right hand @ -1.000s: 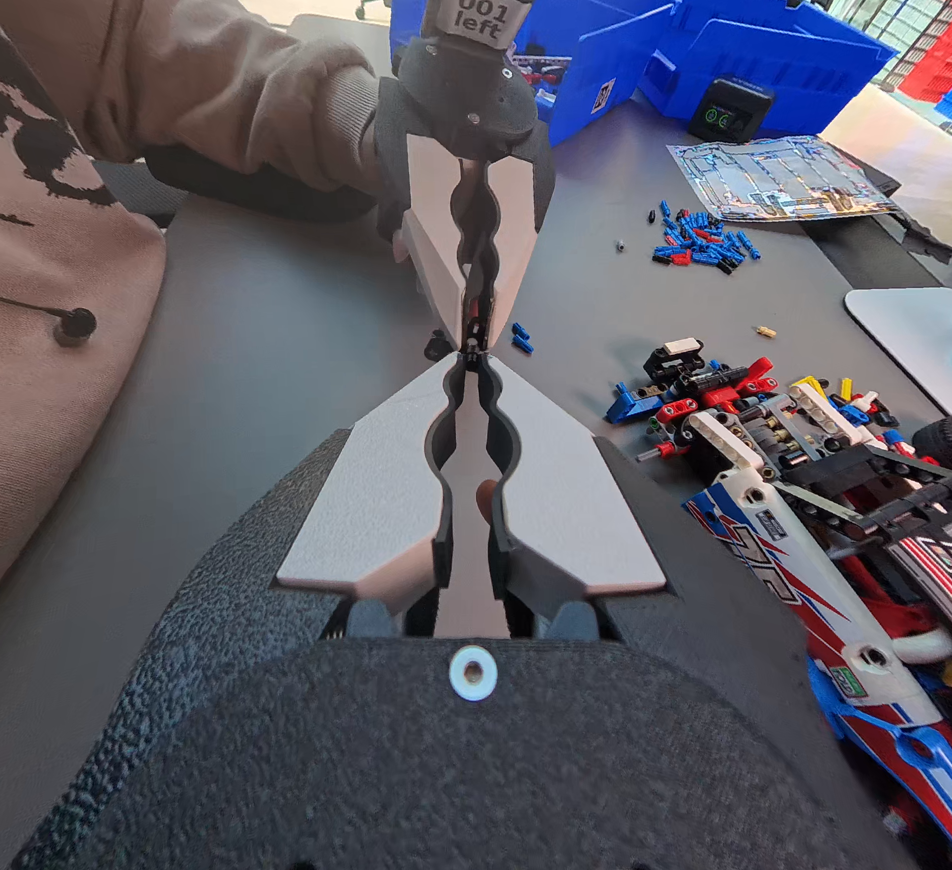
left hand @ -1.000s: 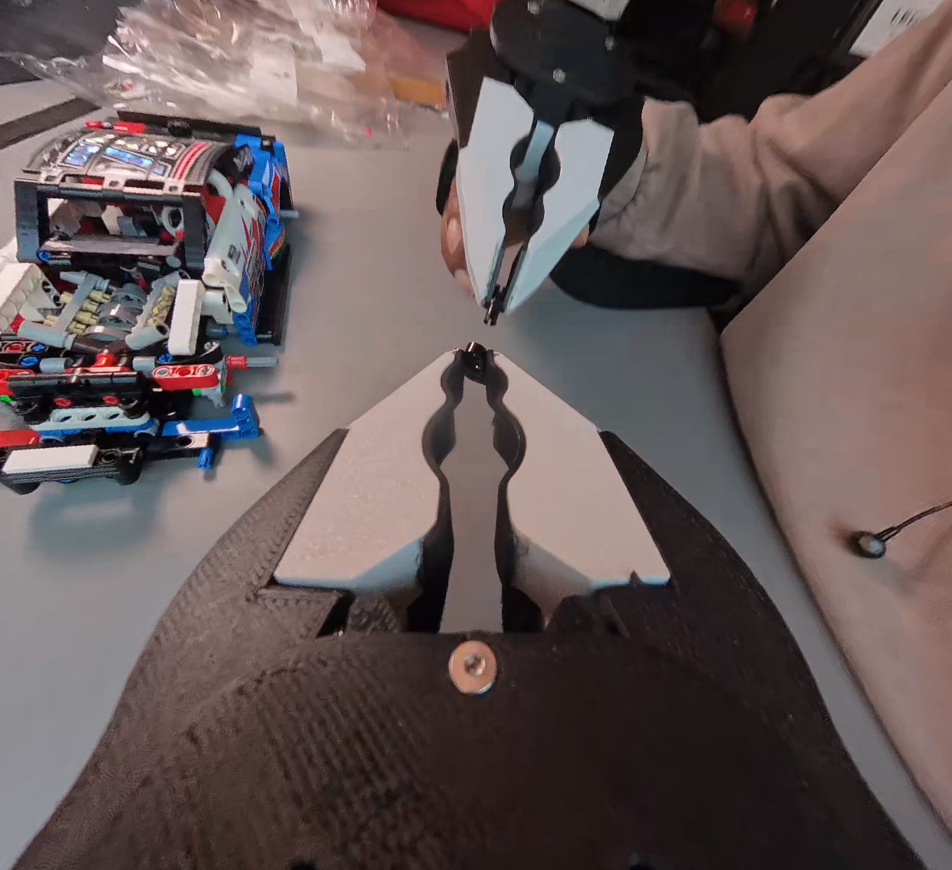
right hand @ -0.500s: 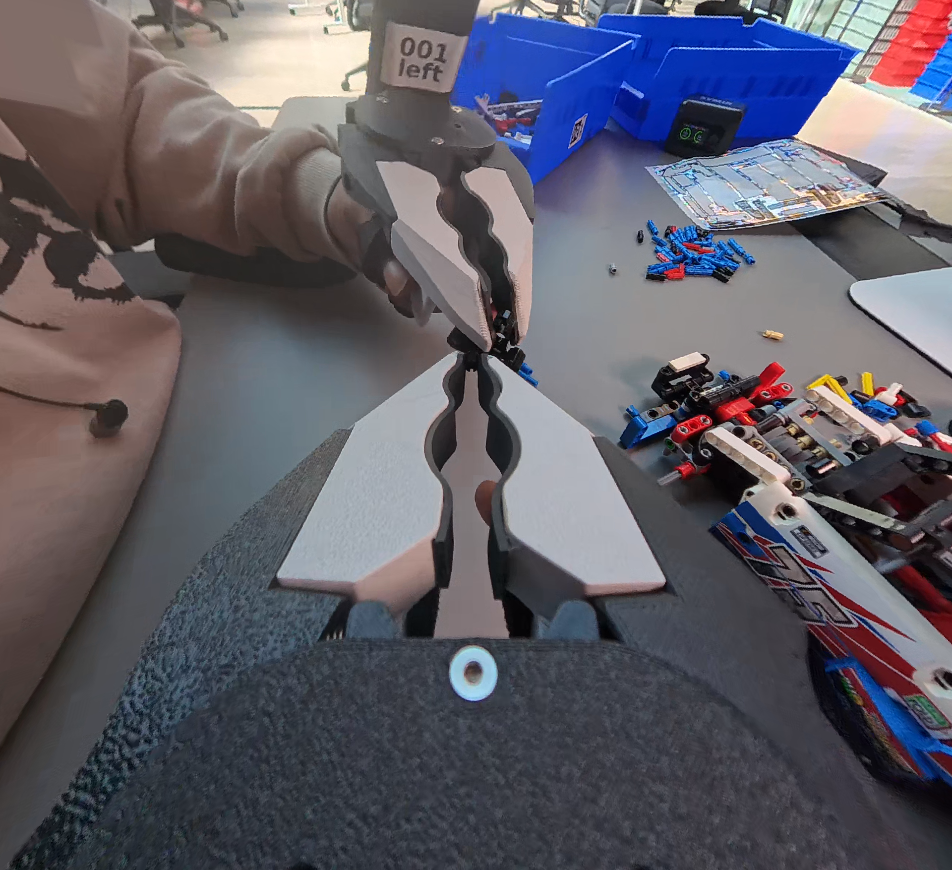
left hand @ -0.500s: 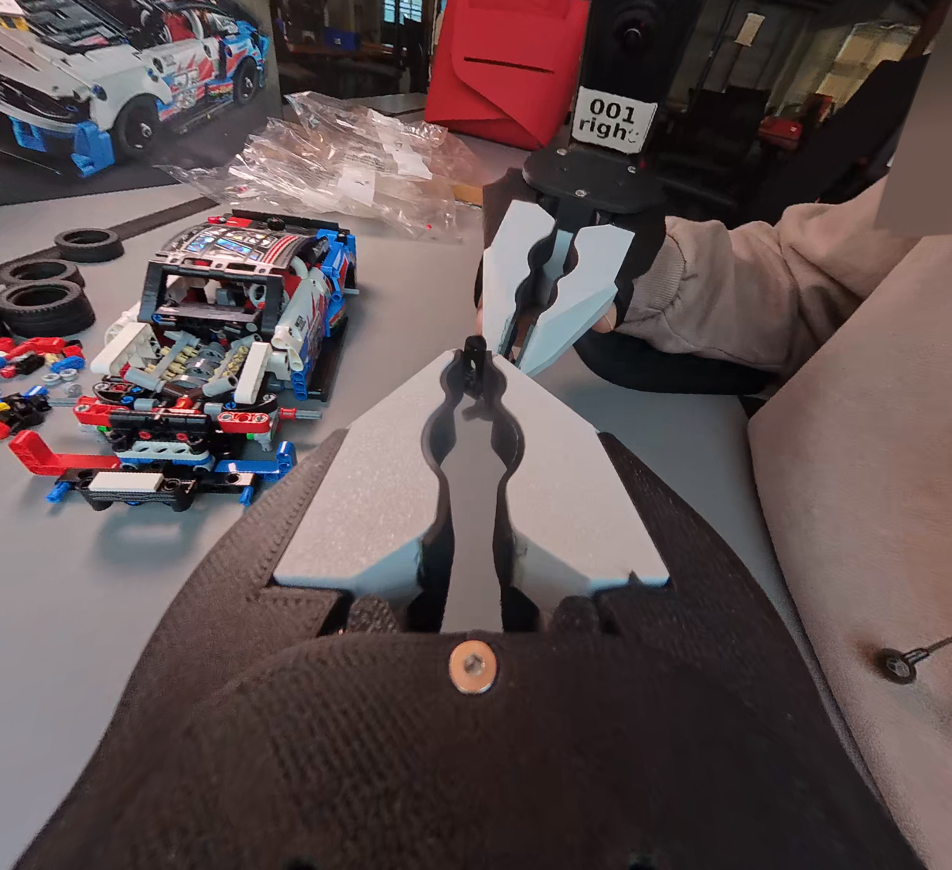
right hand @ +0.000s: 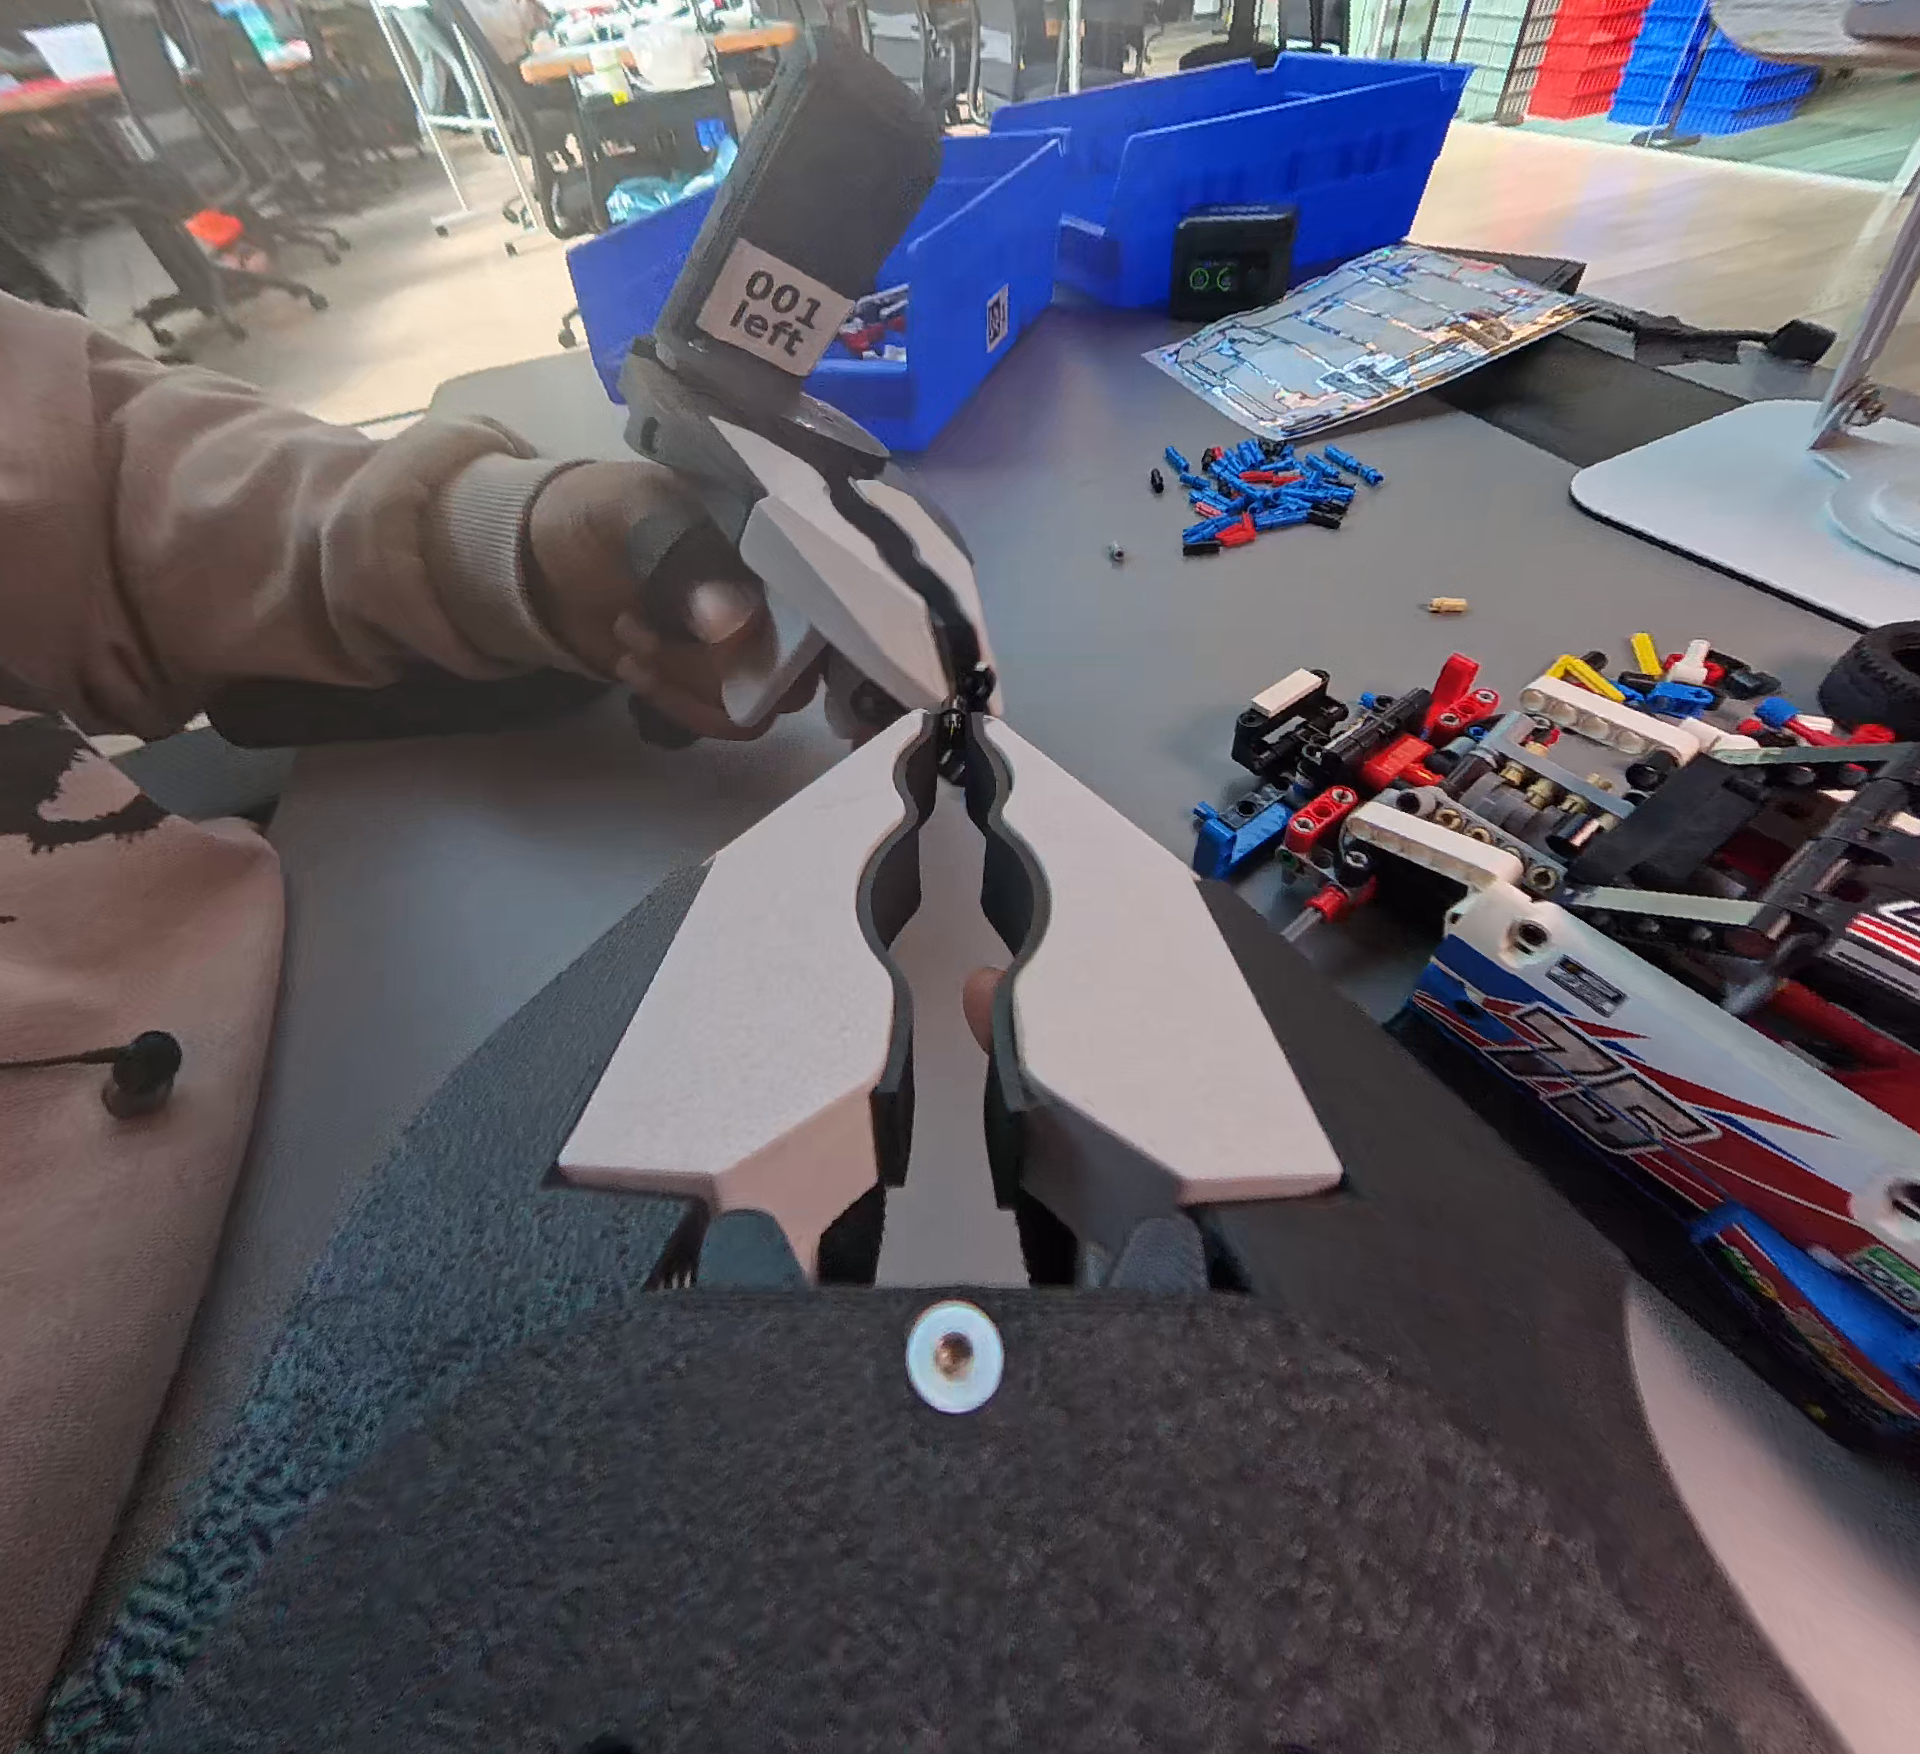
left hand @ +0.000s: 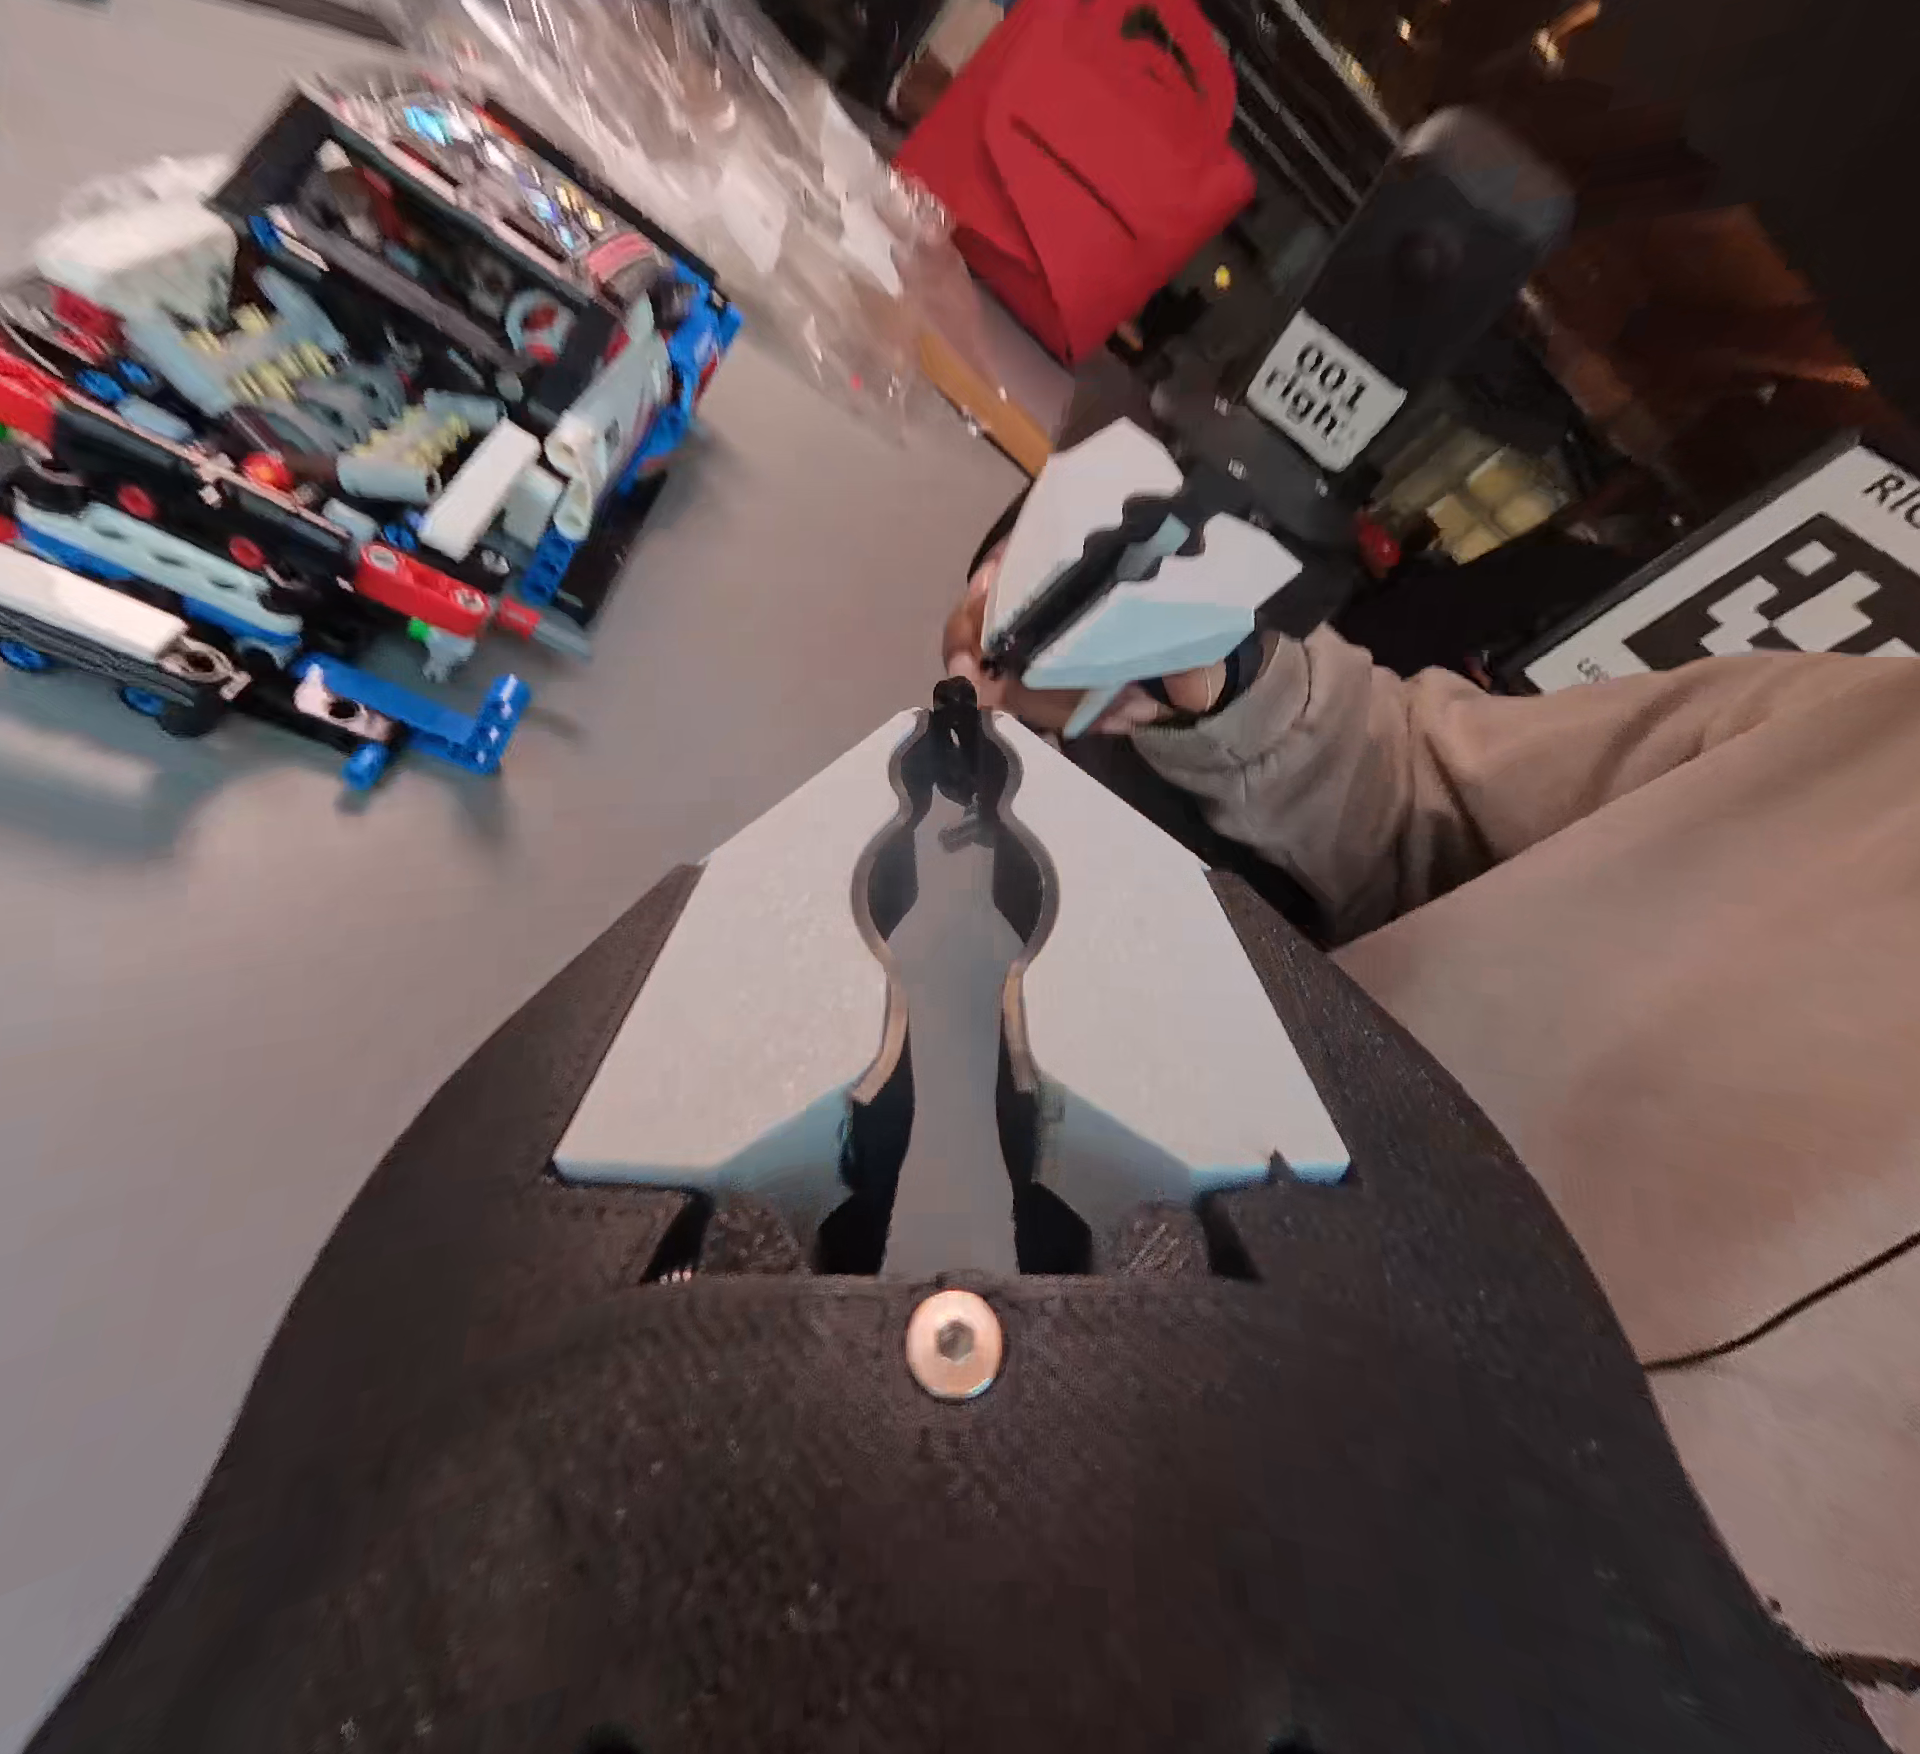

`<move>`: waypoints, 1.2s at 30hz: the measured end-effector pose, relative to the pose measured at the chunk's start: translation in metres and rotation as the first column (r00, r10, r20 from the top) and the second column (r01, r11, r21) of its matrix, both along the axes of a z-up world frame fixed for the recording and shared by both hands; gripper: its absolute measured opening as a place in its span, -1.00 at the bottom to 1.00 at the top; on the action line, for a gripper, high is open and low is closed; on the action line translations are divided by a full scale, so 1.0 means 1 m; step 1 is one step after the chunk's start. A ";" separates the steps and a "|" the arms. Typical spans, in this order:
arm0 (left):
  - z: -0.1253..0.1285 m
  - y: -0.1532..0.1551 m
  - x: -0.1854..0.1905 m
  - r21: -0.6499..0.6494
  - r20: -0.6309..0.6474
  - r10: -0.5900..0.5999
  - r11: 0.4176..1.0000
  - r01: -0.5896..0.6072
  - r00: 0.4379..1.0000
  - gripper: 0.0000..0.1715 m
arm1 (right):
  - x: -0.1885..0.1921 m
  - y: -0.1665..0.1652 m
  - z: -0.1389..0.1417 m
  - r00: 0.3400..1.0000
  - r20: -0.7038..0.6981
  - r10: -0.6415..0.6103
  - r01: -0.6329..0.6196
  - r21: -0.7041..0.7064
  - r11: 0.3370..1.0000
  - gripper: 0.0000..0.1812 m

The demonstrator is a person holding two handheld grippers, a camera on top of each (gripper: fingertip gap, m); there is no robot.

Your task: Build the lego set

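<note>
Flanking both claws: car model (right hand: 1621,883), loose pins (right hand: 1262,499).

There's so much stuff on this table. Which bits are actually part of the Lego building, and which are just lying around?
Part of the job:
- left tool, shut on a small black piece
- right tool, also shut
- half-built car
- pile of blue and red pins
- instruction sheet

Just lying about:
- red bag
- blue bins
- clear plastic bags

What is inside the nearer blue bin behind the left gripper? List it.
A few red, blue and white pieces show through the open front of the blue bin. The left gripper covers the rest, so the full contents cannot be told.
</note>
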State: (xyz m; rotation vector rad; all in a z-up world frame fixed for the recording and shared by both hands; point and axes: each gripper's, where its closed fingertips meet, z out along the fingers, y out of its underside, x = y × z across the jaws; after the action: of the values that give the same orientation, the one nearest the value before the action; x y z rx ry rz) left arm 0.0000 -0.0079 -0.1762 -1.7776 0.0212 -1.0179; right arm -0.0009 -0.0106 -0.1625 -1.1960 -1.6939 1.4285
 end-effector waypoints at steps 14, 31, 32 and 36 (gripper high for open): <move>0.010 -0.001 0.005 -0.077 0.423 -0.063 0.991 0.105 0.904 -0.94 | 0.011 0.006 0.001 0.995 -0.052 0.088 -0.082 0.105 0.991 -0.97; 0.013 0.012 -0.012 0.005 0.167 0.172 0.985 -0.175 0.971 -0.94 | -0.005 -0.006 0.005 0.997 -0.028 -0.069 0.070 0.034 0.997 -0.98; 0.013 0.012 -0.013 0.005 0.164 0.180 0.983 -0.184 0.970 -0.94 | -0.006 -0.005 0.005 0.997 -0.020 -0.077 0.078 0.019 0.997 -0.98; 0.014 0.013 -0.015 0.021 0.154 0.199 0.979 -0.205 0.968 -0.94 | -0.007 -0.004 0.002 0.996 0.002 -0.094 0.094 0.010 0.995 -0.98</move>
State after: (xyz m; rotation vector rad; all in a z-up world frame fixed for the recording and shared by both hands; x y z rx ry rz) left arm -0.0151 0.0047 -0.1617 -1.6272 -0.2306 -0.9943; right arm -0.0078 -0.0150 -0.1604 -1.2561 -1.6228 1.3601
